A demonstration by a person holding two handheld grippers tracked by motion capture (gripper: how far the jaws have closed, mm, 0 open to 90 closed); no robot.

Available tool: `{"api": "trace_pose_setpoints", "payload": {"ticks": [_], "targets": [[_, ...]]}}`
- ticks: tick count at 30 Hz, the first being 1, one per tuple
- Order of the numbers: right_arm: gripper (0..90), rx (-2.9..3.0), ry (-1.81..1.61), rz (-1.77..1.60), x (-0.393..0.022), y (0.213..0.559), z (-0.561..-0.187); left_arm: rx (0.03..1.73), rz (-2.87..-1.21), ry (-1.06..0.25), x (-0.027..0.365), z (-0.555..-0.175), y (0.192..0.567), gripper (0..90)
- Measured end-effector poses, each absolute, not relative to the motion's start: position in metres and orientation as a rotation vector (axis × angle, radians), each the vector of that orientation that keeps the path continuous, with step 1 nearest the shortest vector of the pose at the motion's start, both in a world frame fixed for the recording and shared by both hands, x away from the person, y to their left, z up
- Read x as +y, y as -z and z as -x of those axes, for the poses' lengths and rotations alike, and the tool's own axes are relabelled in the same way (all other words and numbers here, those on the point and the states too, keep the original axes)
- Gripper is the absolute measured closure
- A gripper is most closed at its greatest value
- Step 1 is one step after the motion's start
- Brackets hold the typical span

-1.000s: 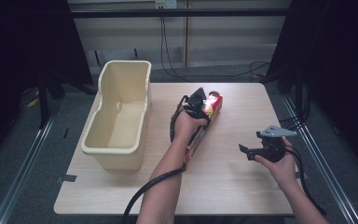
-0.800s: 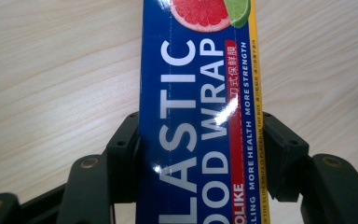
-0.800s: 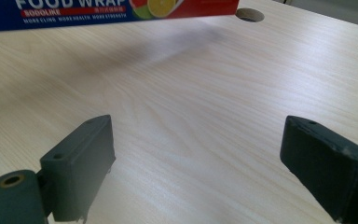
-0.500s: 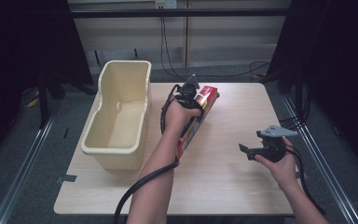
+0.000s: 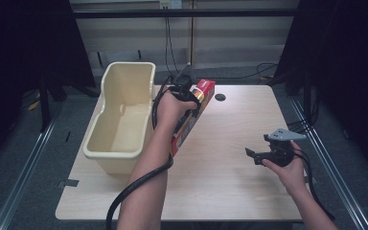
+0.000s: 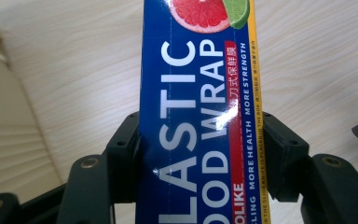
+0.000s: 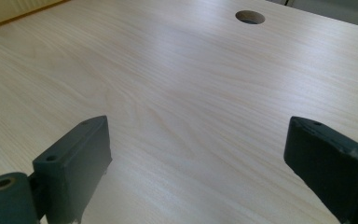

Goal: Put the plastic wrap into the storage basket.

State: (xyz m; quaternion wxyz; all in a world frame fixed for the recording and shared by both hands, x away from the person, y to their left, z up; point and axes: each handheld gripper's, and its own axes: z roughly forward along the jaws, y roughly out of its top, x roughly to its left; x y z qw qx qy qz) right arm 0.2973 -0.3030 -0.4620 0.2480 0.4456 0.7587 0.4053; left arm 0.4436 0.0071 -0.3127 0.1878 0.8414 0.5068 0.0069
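Wood table (image 5: 230, 182), dark curtains (image 5: 24, 43).

Pale wood surface (image 5: 230, 158), with a round hole (image 5: 220, 97) near the far edge; cream plastic tub (image 5: 122, 120) standing at its left side.

A long box of plastic food wrap (image 6: 198, 116), blue with white lettering, a red-and-yellow edge and a grapefruit-and-lime picture, is held lengthwise above the wooden table (image 5: 230, 187), just right of the cream plastic tub (image 5: 120, 120), its far end raised.
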Motion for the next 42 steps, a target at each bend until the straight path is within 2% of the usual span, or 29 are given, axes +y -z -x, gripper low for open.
{"api": "trace_pose_setpoints", "payload": {"ticks": [24, 42], "targets": [[6.6, 2.081, -1.105, -1.208, -0.302, 0.463, -0.298, 1.521, -2.282, -0.094, 0.058, -0.431, 0.255, 41.3], [6.8, 2.088, -1.099, -1.211, -0.3, 0.464, -0.298, 1.599, -2.224, -0.143, 0.088, -0.427, 0.231, 41.2]]}}
